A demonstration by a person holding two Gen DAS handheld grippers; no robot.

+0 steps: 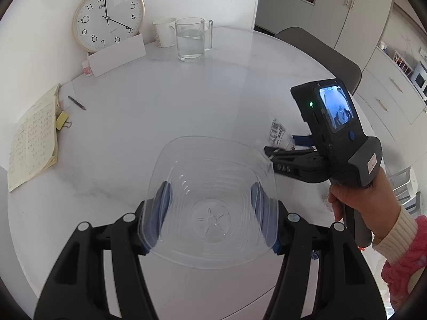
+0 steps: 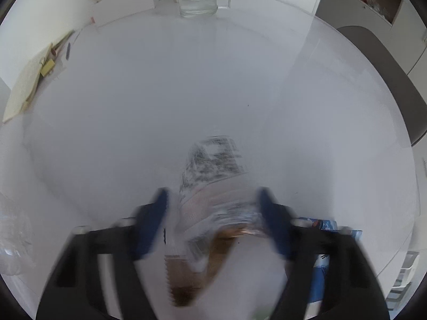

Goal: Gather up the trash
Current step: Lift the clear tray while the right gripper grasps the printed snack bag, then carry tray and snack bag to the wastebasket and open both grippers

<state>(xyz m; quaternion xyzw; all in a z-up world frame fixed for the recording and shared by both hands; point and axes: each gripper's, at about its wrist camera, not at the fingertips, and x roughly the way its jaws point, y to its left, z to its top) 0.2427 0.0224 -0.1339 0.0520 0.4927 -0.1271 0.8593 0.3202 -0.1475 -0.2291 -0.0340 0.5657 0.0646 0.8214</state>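
My left gripper (image 1: 210, 200) is shut on a clear plastic container (image 1: 210, 205) and holds it above the white round table (image 1: 160, 106), its blue pads pressed on both sides. My right gripper (image 2: 213, 213) is open, blurred by motion, with its blue fingers (image 2: 157, 213) on either side of a crumpled printed wrapper (image 2: 213, 165); a brown and white wrapper (image 2: 197, 261) lies under it. In the left wrist view the right gripper (image 1: 275, 152) is low over the printed wrapper (image 1: 277, 133), to the right of the container.
A wall clock (image 1: 108, 17), a white card (image 1: 117, 56), a white cup (image 1: 165, 30) and a glass pitcher of water (image 1: 190, 38) stand at the table's back. An open notebook (image 1: 33, 138), a binder clip (image 1: 62, 122) and a pen (image 1: 76, 102) lie left. A blue packet (image 2: 325, 240) lies right, a grey chair (image 1: 320, 50) beyond.
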